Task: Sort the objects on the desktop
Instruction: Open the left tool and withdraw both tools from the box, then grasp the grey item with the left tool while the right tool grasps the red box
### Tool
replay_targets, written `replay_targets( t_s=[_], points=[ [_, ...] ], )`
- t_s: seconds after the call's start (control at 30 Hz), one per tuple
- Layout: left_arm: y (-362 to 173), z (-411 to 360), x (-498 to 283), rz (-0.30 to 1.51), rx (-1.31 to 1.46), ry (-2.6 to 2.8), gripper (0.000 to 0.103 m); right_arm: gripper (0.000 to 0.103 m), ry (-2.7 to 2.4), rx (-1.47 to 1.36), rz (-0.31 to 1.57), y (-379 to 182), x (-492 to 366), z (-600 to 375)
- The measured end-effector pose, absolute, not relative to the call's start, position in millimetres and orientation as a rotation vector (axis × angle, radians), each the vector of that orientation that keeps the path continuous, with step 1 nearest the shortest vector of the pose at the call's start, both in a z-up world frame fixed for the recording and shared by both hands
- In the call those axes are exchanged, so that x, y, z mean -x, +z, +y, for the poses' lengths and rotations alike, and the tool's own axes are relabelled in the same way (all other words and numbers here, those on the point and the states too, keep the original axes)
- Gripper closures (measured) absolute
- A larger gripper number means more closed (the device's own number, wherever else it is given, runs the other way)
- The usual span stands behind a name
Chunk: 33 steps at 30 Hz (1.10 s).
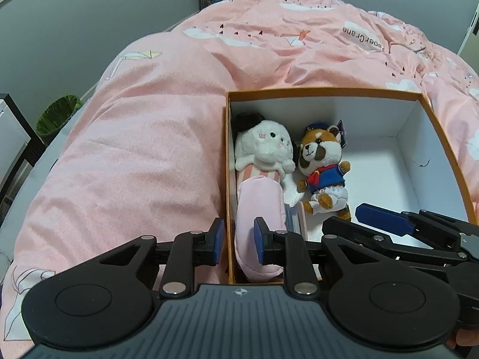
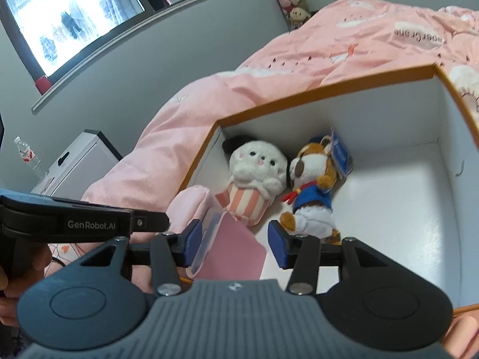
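Box: an orange-rimmed cardboard box (image 1: 326,92) with white inner walls sat on a pink quilt (image 1: 143,155); all the sorted things lay in its left part.
Left gripper: the left gripper (image 1: 239,241) had its blue pads apart, straddling the box's left wall, one pad outside over the quilt, the other inside the box against the pink pouch.
Pink pouch: the pink pouch (image 1: 260,224) lay along the left wall, long axis running from the near edge toward the far wall; its near end bulged past the inner pad. I could not tell whether the pads pressed on it and the wall or only stood beside them.
Right gripper: the right gripper (image 2: 234,240) hung over the near part of the box with its pads wide apart, holding nothing.
Pink card and clear case: a flat pink card (image 2: 236,249) with a clear plastic case (image 2: 206,239) at its left edge lay between the right gripper's pads, the left pad just beside the case, the right pad apart from the card.
White plush: a white plush (image 1: 263,149) in a pink-striped cup lay beyond the pouch, head toward the far wall, long axis parallel to the left wall.
Raccoon plush: a brown raccoon plush (image 1: 323,170) in a blue sailor top lay just right of the white plush, touching it, head toward the far wall, feet toward the grippers, a paper tag by its head.
Right pad and raccoon: the right gripper's right pad stood just beside the raccoon's feet.
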<state>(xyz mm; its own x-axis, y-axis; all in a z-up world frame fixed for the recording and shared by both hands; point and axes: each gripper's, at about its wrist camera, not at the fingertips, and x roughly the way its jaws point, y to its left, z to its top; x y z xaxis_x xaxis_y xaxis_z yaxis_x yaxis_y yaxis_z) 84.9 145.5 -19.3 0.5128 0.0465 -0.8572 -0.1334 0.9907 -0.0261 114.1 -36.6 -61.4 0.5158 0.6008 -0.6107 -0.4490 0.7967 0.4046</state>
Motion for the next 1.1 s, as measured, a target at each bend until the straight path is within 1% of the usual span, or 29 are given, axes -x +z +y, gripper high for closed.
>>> replay_targets(
  t_s=[0.17, 0.43, 0.83, 1.0, 1.1],
  points=[
    [-14, 142, -81, 1.003, 0.092, 0.115, 0.079, 0.047, 0.621, -0.169, 0.769, -56, -107, -37],
    [-3, 124, -72, 0.977, 0.099, 0.067, 0.08, 0.044, 0.614, -0.134, 0.746, -50, -101, -42],
    [14, 80, -48, 0.881, 0.02, -0.019, 0.079, 0.044, 0.576, -0.111, 0.704, -42, -78, -76],
    [11, 65, -39, 0.89, 0.024, -0.071, 0.079, 0.044, 0.585, -0.081, 0.706, -40, -69, -90],
    [5, 66, -34, 0.921, 0.092, -0.09, 0.078, 0.045, 0.599, -0.09, 0.723, -42, -66, -103]
  ],
)
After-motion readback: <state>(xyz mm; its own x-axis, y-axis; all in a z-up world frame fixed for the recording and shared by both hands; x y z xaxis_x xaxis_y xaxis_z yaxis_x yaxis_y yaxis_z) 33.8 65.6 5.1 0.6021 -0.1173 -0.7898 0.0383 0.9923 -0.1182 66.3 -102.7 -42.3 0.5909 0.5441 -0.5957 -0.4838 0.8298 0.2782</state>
